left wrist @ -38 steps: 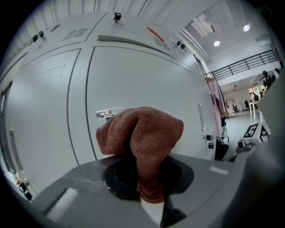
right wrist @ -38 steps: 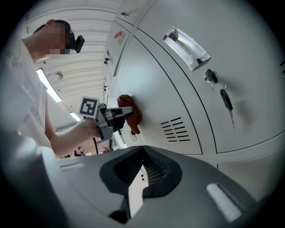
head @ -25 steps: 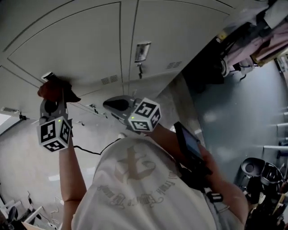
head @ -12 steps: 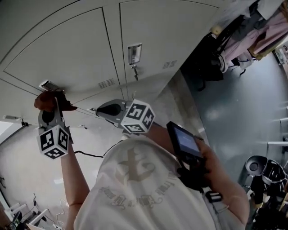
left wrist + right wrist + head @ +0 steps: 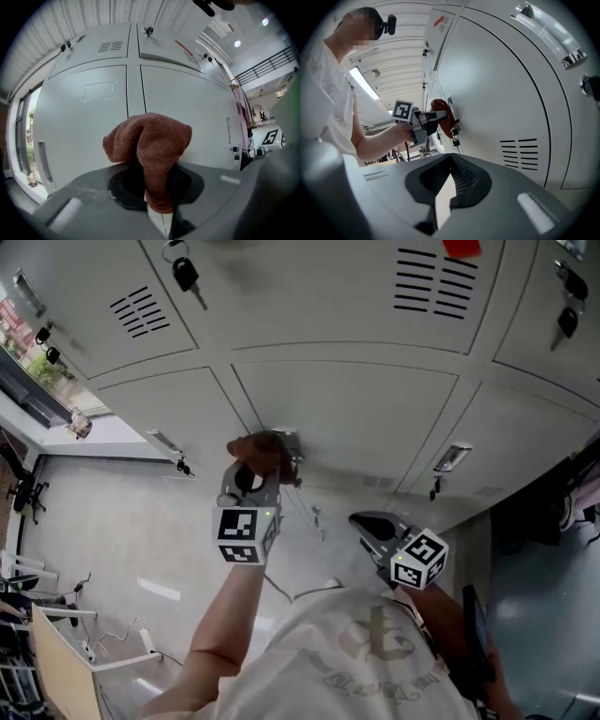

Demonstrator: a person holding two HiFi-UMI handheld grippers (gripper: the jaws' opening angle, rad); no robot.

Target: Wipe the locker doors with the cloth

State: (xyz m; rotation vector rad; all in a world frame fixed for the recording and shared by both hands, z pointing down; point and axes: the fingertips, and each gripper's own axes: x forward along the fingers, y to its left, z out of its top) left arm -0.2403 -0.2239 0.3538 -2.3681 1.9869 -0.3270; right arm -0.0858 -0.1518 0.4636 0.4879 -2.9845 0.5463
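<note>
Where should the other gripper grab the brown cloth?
I'd take the cloth by the puffy fold that bulges out past the left gripper's shut jaws, coming in from the side, along the locker door. The lower part is pinched between those jaws, and the door blocks the front.

The pale, glossy floor (image 5: 131, 531) spreads from the foot of the lockers (image 5: 347, 409) toward the near left. At its far left edge stands a black chair (image 5: 21, 486). At the near left a light wooden board (image 5: 66, 652) rests on it, with thin white cables (image 5: 117, 645) just beside the board.
</note>
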